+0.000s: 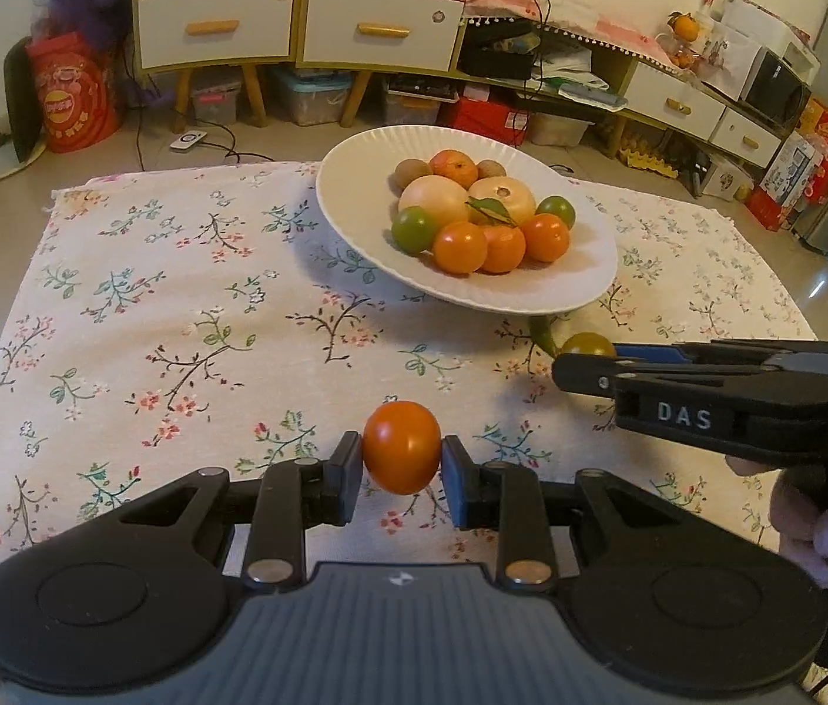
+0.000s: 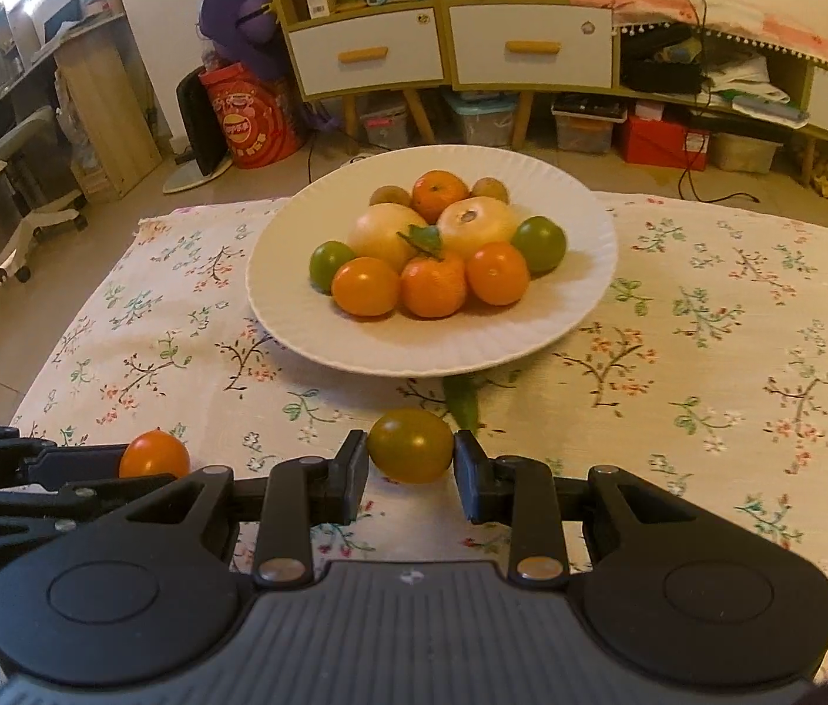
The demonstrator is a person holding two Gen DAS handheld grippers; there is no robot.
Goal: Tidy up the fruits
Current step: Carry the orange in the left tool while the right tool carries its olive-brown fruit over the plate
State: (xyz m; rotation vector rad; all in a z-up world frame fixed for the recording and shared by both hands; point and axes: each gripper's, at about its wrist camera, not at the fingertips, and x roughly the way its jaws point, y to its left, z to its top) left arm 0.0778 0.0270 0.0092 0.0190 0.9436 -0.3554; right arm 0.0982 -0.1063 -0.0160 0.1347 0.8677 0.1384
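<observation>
My left gripper [image 1: 402, 461] is shut on an orange tomato [image 1: 402, 447], held just above the floral cloth. That tomato also shows in the right wrist view [image 2: 154, 454]. My right gripper [image 2: 411, 458] is shut on a green-yellow tomato [image 2: 410, 444], which also shows at the right of the left wrist view [image 1: 587, 344]. A white plate [image 1: 355, 200] [image 2: 284, 282] beyond both grippers holds several fruits: oranges, green tomatoes, two pale grapefruits and kiwis.
A green pepper or leaf tip [image 2: 463, 405] pokes out from under the plate's near edge. The floral tablecloth [image 1: 178, 305] covers the table. Cabinets with drawers [image 1: 214, 29], boxes and a red bag [image 1: 70, 100] stand on the floor beyond.
</observation>
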